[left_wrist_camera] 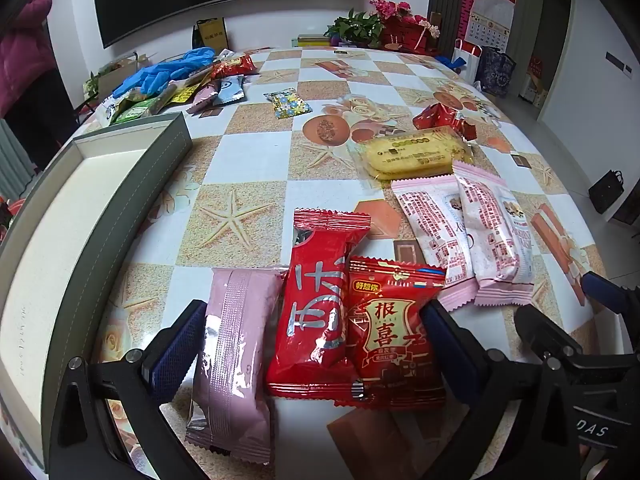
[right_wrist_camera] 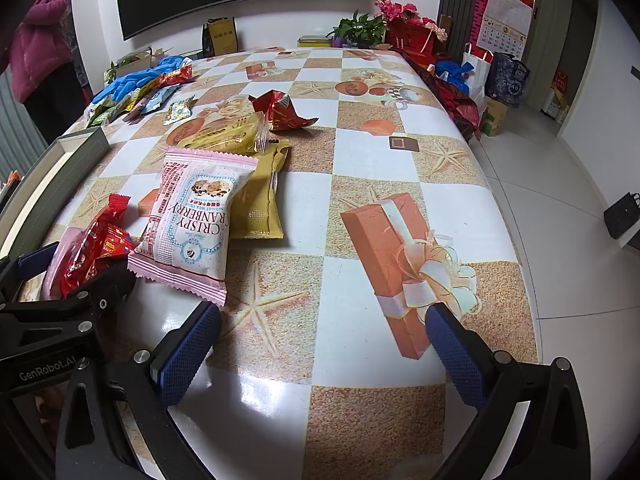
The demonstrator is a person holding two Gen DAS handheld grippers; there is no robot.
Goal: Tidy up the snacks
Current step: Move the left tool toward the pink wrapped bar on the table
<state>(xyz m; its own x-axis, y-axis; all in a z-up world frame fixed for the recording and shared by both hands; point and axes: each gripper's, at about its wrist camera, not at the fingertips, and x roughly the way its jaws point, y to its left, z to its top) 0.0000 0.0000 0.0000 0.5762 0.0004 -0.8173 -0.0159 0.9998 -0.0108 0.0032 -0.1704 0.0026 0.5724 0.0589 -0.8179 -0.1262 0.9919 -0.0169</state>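
Red foil snack packets (left_wrist_camera: 356,320) lie between the wide-spread fingers of my left gripper (left_wrist_camera: 312,344), a pink packet (left_wrist_camera: 236,360) touching my left pad; nothing is gripped. My right gripper (right_wrist_camera: 324,344) is spread wide too, empty over the checked tablecloth (right_wrist_camera: 360,152), with the cranberry packet (right_wrist_camera: 196,220) just beside it. The grey box (left_wrist_camera: 100,184) sits left.

tabletop (right_wrist_camera: 360,152): glossy, smooth oilcloth | snack packets (left_wrist_camera: 320,300): shiny crinkled plastic film | gloves (left_wrist_camera: 168,70): blue rubbery | box (left_wrist_camera: 168,136): matt card
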